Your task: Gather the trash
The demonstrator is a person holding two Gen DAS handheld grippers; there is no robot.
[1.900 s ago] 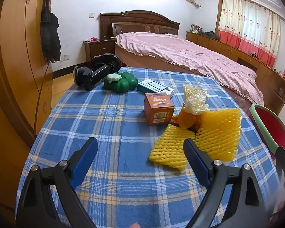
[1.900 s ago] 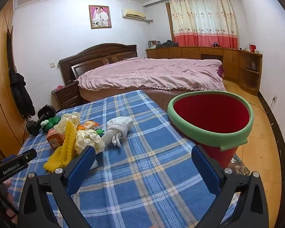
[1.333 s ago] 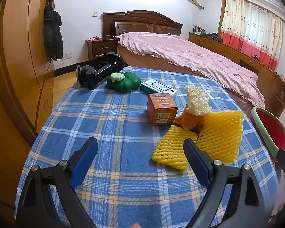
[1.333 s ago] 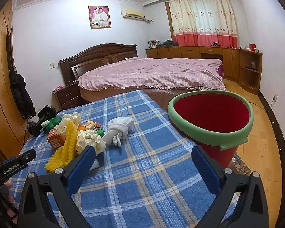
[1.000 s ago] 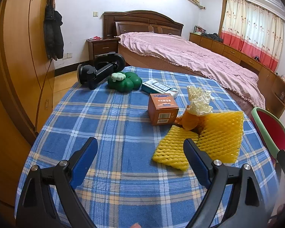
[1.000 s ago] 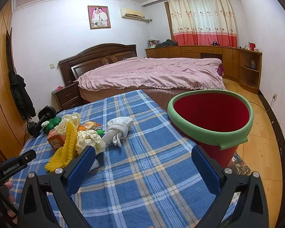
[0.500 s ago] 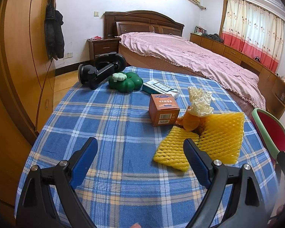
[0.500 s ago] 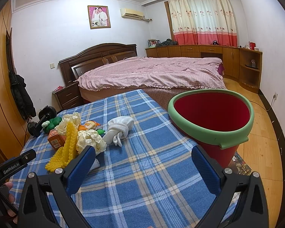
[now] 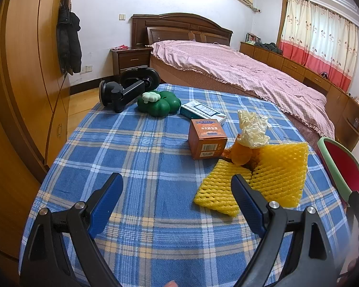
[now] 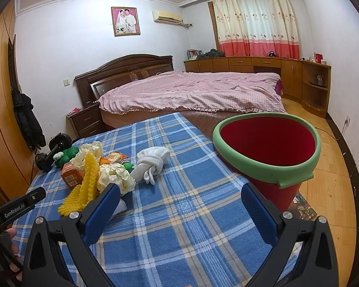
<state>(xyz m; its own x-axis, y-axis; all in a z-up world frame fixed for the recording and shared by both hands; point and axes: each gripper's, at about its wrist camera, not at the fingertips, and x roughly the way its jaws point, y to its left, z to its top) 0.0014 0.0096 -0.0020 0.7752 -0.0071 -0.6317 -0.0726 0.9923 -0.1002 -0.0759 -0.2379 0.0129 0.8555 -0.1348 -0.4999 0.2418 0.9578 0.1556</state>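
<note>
On the blue plaid tablecloth [image 9: 141, 157] in front of me the trash sits in a loose heap: two pieces of yellow foam netting [image 9: 270, 174], a crumpled pale wrapper [image 9: 252, 128] perched on an orange packet [image 9: 240, 154], and, seen from the right wrist, a second crumpled wad [image 10: 116, 175] and a knotted white cloth [image 10: 152, 161]. My left gripper [image 9: 177, 193] has its jaws spread wide with nothing between them, hanging short of the netting; my right gripper [image 10: 180, 202] is equally wide and empty, aimed at bare cloth between the heap and the red bin with the green rim [image 10: 270, 165], which stands at the table's right edge. I worry about the netting: it looks light and springy, so a shallow pinch could let it slip out, or drag the wrapper off the table. The orange box [image 9: 207, 137], the flat teal carton [image 9: 202, 112], the green clover-shaped thing [image 9: 159, 104] and the black suction mount [image 9: 126, 89] sit close by, and I cannot tell whether any count as trash; grabbing one by mistake is a real risk. The bin's base is cut off, so I cannot judge how it is supported. What lies under the netting is hidden.
</note>
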